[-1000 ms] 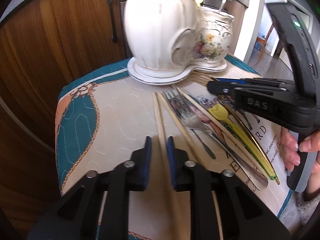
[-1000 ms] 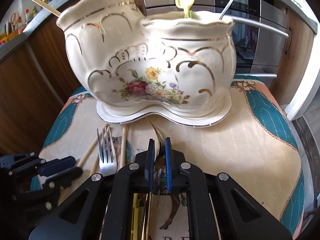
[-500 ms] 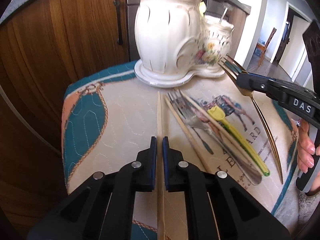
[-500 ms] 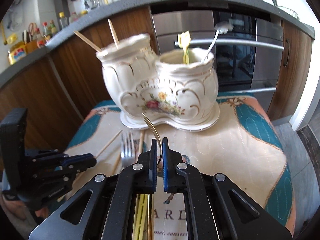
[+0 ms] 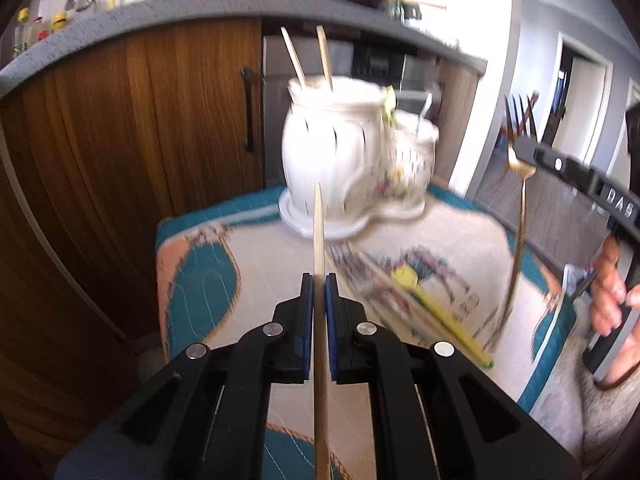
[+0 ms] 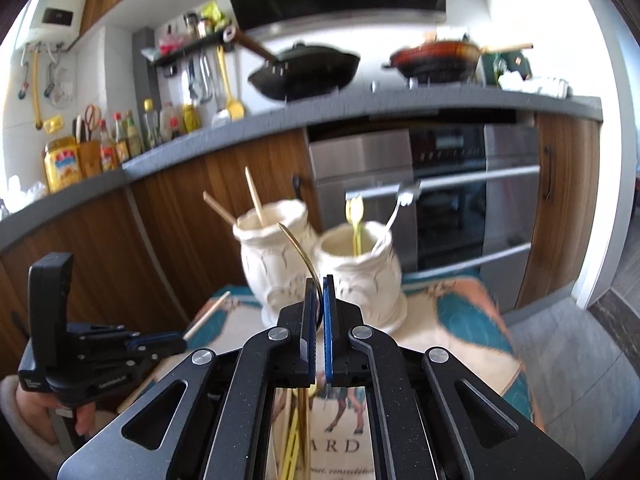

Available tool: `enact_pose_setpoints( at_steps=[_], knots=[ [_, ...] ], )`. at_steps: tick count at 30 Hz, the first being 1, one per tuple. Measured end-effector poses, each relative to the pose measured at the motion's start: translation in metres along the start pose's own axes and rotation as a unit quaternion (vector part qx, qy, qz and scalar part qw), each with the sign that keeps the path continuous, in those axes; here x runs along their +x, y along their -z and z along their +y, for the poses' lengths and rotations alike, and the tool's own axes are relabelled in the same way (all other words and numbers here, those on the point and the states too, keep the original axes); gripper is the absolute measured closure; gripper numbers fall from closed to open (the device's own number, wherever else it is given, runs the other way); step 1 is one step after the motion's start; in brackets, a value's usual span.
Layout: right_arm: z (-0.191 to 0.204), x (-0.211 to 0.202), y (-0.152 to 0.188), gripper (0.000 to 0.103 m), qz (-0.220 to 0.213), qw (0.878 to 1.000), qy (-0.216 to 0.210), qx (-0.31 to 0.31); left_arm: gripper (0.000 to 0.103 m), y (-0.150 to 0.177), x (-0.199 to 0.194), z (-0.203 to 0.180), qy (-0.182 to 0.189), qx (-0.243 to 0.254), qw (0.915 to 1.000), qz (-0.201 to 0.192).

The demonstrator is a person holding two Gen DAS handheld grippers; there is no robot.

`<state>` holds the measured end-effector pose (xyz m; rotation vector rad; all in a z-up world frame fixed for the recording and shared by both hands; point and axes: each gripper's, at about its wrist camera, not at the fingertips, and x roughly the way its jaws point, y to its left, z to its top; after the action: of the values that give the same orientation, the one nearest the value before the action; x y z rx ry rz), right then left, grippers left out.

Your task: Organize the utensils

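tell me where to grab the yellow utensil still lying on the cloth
Grip the yellow utensil mid-handle, coming from above with the fingers across its width. It lies flat and thin on the cloth, close beside other cutlery, so a top-down pinch seems cleanest.

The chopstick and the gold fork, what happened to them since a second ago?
The left gripper shut on the chopstick and lifted it off the mat. The right gripper raised the gold fork into the air. The white holder and the other utensils on the mat stayed put.
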<state>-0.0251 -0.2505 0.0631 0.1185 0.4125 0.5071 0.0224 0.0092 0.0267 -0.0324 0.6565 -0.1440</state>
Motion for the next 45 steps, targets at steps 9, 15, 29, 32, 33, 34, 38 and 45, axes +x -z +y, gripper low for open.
enact_pose_setpoints(
  at_steps=[9, 15, 29, 32, 33, 34, 38, 45],
  knots=[
    [0.002, -0.016, -0.034, 0.099, -0.096, 0.994, 0.044, -0.010, 0.097, -0.024, -0.029, 0.021, 0.012, -0.054, 0.9915, -0.118],
    [-0.002, -0.007, -0.065, 0.099, -0.117, 0.992, 0.050, -0.009, 0.097, -0.054, -0.025, 0.030, 0.019, -0.061, 0.9858, -0.155],
    [-0.024, 0.015, -0.119, 0.099, -0.183, 0.982, 0.029, 0.023, 0.097, -0.160, 0.005, 0.038, 0.043, -0.064, 0.9652, -0.250],
    [-0.032, 0.020, -0.123, 0.099, -0.189, 0.981, 0.024, 0.033, 0.097, -0.175, 0.011, 0.031, 0.048, -0.056, 0.9594, -0.272],
    [-0.034, 0.022, -0.123, 0.099, -0.188, 0.981, 0.025, 0.034, 0.097, -0.178, 0.014, 0.029, 0.051, -0.054, 0.9581, -0.277],
    [-0.036, 0.024, -0.122, 0.099, -0.186, 0.982, 0.026, 0.035, 0.097, -0.181, 0.018, 0.027, 0.054, -0.052, 0.9574, -0.279],
    [-0.041, 0.038, -0.116, 0.099, -0.170, 0.984, 0.031, 0.041, 0.097, -0.184, 0.039, 0.017, 0.063, -0.043, 0.9576, -0.278],
    [-0.045, 0.059, -0.106, 0.099, -0.155, 0.987, 0.036, 0.037, 0.097, -0.178, 0.061, 0.013, 0.089, -0.023, 0.9592, -0.267]
  ],
)
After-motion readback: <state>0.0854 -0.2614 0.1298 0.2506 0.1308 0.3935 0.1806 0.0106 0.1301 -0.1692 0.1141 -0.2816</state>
